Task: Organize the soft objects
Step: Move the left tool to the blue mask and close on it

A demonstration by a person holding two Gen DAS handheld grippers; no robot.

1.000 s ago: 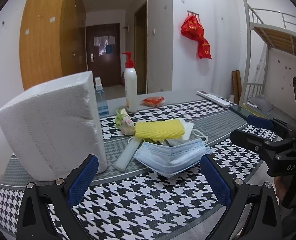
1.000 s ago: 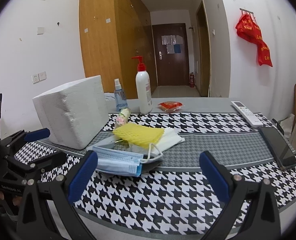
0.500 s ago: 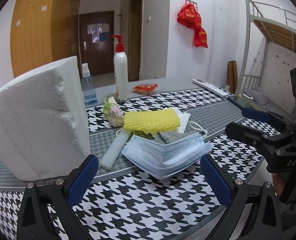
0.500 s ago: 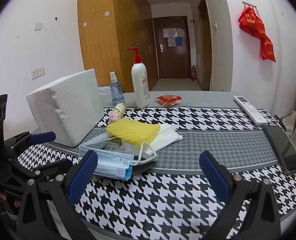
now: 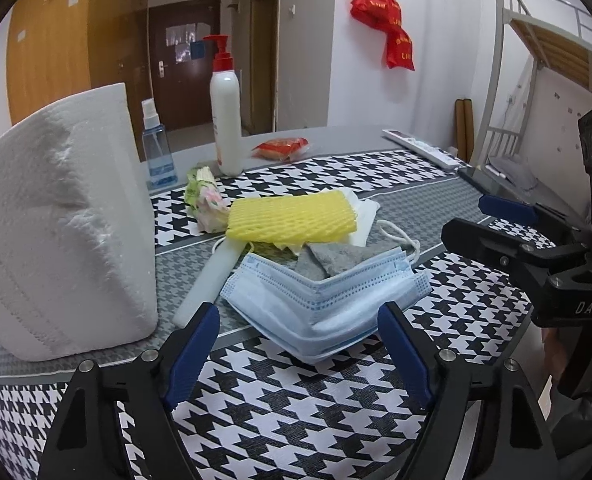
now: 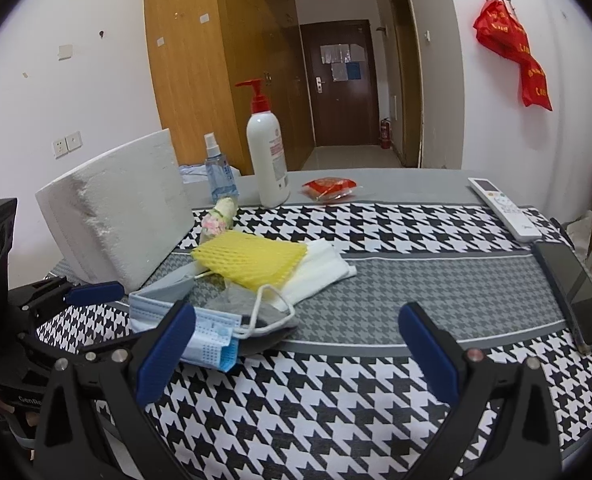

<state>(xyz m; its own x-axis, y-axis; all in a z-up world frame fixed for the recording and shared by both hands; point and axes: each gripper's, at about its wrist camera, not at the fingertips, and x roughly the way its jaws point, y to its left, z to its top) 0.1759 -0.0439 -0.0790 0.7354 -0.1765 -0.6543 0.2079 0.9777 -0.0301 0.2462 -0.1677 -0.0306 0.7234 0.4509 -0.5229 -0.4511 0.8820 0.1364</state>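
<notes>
A pile of soft things lies on the houndstooth table: a blue face mask [image 5: 328, 304] in front, a grey cloth [image 5: 336, 258] and a yellow foam net [image 5: 292, 216] on white cloth [image 6: 320, 270] behind. My left gripper [image 5: 298, 350] is open, its blue pads either side of the mask's near edge, just short of it. My right gripper [image 6: 296, 346] is open and empty, right of the mask [image 6: 200, 334]. The right gripper also shows at the right of the left wrist view [image 5: 492, 216].
A big white paper stack [image 5: 56, 220] stands left of the pile. A floral tissue pack [image 5: 206, 200], spray bottle [image 5: 158, 148], pump bottle [image 5: 226, 120] and red packet [image 5: 282, 148] are behind. A remote [image 6: 502, 208] and phone [image 6: 576, 292] lie right.
Both grippers have moved forward toward the pile and the left one lower, so the mask now sits between the left pads. The left jaws have narrowed a little.
</notes>
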